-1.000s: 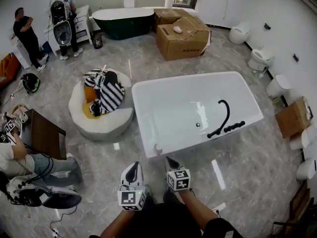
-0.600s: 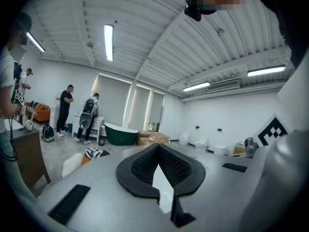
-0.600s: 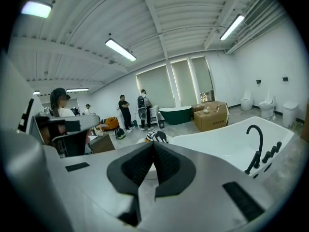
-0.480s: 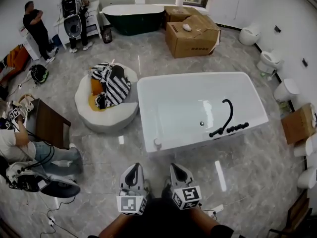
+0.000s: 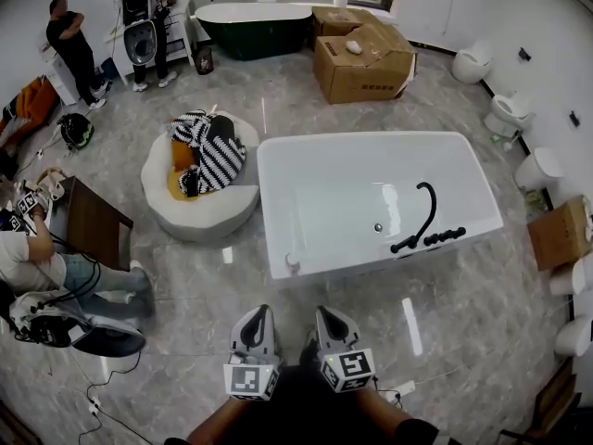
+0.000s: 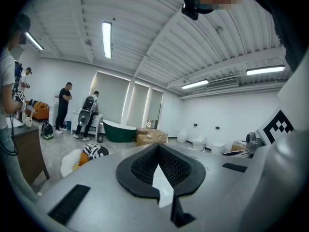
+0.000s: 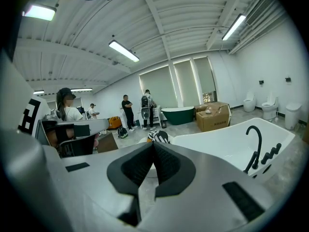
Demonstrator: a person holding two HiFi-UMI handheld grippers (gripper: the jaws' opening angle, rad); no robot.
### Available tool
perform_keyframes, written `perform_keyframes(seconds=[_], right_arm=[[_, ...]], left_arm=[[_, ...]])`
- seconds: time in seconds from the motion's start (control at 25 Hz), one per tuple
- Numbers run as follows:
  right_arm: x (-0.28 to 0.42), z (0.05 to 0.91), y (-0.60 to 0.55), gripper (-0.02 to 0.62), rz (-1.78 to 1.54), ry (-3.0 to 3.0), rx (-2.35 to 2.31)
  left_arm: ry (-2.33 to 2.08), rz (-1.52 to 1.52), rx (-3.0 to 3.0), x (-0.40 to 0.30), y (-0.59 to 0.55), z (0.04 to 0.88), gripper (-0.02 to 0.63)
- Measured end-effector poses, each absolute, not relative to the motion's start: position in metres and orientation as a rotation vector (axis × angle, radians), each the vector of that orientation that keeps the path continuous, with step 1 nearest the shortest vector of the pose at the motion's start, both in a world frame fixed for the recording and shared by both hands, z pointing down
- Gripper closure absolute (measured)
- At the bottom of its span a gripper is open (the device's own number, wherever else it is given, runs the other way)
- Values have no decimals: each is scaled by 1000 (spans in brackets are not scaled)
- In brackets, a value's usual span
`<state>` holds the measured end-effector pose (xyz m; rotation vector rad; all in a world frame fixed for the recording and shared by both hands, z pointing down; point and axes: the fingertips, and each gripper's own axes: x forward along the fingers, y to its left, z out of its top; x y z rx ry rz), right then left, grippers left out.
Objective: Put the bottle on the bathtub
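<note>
A large white rectangular bathtub (image 5: 334, 193) stood on a grey marble floor (image 5: 463, 323) in a showroom. The left tongs (image 5: 258, 315) and right tongs (image 5: 326, 315), both pinched shut and empty, hung near it, probably because the job looked done: a small pale bottle (image 5: 292, 263) stood on its near-left rim corner.

Down at the lower-left corner of the white bathtub (image 5: 324, 202), a small pale thing (image 5: 293, 263) on the rim is too tiny to name. The left edge cuts off a seated person (image 5: 28, 269), the right edge a cardboard box (image 5: 559, 233), and the bottom edge the forearms (image 5: 215, 426).
</note>
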<state>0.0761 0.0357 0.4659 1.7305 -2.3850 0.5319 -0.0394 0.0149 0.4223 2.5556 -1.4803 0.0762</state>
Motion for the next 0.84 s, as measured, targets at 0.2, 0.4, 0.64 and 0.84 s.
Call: perform_keyframes(seconds=[0.2,0.4,0.64,0.84], right_arm=[[82,467,35,586,522,-2380,1734],[81,469,32,586,519,-2376,1735],[82,468,30,585,523,-2382,1735],[85,471,28,586,523,-2384,1735]], left_arm=[[-1478,71,2544,-34,13,426,591],[-1469,75,2559,-34,8,425,591],[-1477,67,2556,-33,8,427,591],[-1479,77,2543,-32,6,430,591]])
